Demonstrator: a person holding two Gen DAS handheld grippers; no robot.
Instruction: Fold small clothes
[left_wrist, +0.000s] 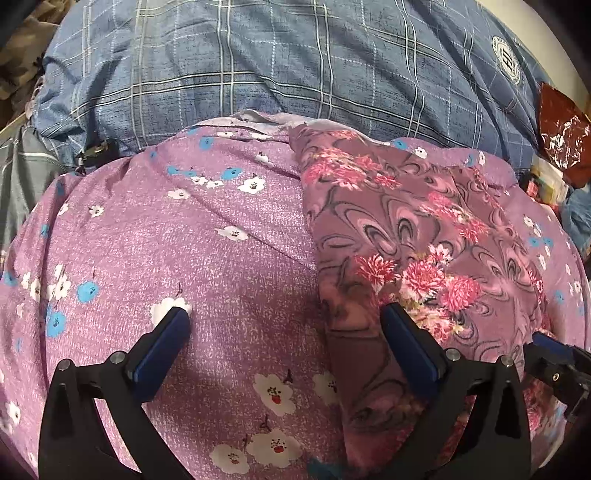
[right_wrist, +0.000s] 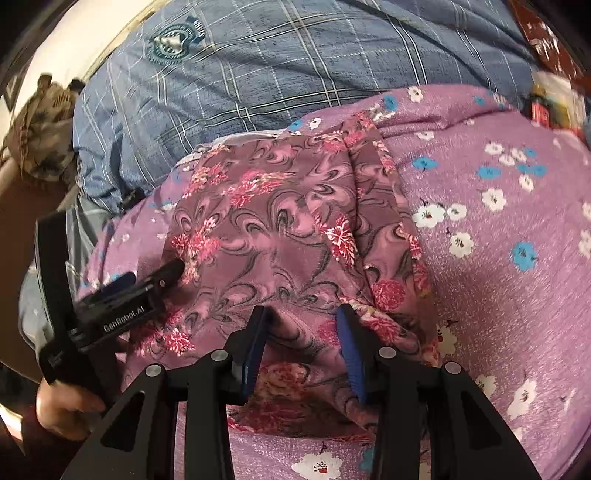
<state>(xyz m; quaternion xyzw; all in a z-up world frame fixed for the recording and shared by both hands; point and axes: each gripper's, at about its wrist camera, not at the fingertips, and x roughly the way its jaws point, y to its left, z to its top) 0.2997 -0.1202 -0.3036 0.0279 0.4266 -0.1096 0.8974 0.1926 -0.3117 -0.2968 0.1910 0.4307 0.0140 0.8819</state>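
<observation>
A small mauve garment with pink flowers and swirl print lies on a purple flowered bedspread. My left gripper is open wide, its right finger on the garment's left edge and its left finger on the bedspread. In the right wrist view the garment lies folded with a flap on its right side. My right gripper is partly open over the garment's near edge, with cloth bunched between its blue pads. The left gripper shows at the left, touching the garment's left side.
A blue plaid blanket lies behind the bedspread, also in the right wrist view. A red shiny packet and clutter sit at the right. A patterned cloth heap lies far left. A hand holds the left gripper.
</observation>
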